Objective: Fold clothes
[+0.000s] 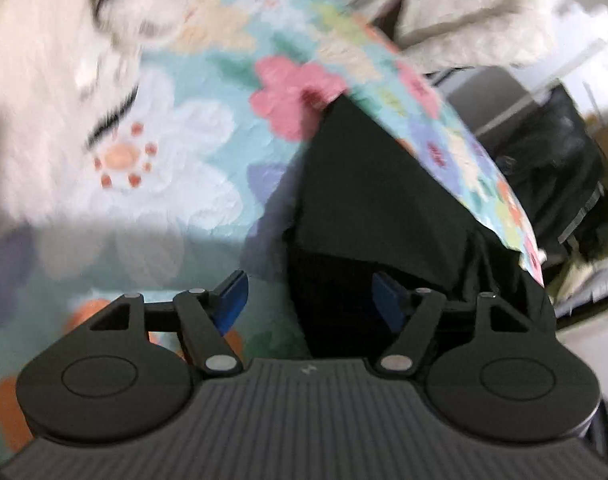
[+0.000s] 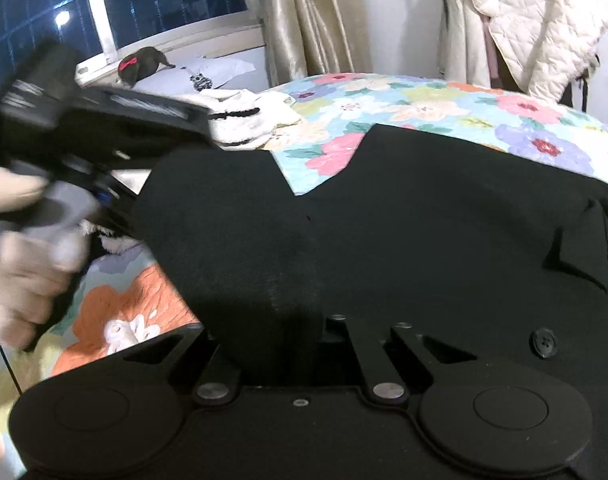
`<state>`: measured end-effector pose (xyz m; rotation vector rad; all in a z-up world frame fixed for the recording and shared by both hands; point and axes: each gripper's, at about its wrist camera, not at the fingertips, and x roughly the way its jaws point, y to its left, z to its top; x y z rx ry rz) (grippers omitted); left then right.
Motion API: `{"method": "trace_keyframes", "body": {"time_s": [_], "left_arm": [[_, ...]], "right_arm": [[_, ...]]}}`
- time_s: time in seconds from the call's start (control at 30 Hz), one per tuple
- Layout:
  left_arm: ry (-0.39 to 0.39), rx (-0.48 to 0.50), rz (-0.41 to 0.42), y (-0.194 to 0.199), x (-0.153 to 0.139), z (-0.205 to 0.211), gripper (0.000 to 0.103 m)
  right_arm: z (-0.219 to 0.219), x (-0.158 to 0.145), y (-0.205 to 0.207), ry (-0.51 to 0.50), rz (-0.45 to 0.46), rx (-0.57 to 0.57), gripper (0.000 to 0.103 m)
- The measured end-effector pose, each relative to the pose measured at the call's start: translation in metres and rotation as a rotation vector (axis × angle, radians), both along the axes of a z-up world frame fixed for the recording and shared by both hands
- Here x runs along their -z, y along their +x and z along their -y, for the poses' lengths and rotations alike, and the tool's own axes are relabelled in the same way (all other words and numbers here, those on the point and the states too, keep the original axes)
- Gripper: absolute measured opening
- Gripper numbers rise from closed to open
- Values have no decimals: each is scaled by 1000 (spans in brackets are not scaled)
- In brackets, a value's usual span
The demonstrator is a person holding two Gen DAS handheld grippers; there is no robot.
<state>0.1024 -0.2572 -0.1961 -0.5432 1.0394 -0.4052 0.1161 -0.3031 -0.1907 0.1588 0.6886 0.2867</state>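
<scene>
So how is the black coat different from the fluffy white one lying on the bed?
The black coat is dark, smooth cloth; the white one is pale and fuzzy with thin black trim. The black coat lies spread wide near the right gripper, and a fold of it sits between that gripper's fingers; the white one lies bunched farther back, with no gripper touching it. The black coat shows a button. Both lie on the flowered bedspread.

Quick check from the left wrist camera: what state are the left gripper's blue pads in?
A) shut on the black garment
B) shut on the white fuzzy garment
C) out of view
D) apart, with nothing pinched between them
D: the left gripper has its blue pads spread wide, with the black garment only lying ahead in the gap.
</scene>
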Motion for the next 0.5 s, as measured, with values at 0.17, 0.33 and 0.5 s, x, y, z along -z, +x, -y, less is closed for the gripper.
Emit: {"method": "trace_keyframes", "body": {"time_s": [0.17, 0.33, 0.5], "left_arm": [[-82, -39, -34, 16, 25, 12, 78], [-69, 58, 18, 23, 16, 35, 24], [13, 124, 118, 10, -9, 62, 11]], "right_arm": [[11, -3, 1, 35, -14, 10, 6], [18, 4, 8, 82, -34, 10, 8], [33, 5, 0, 150, -32, 46, 8]]}}
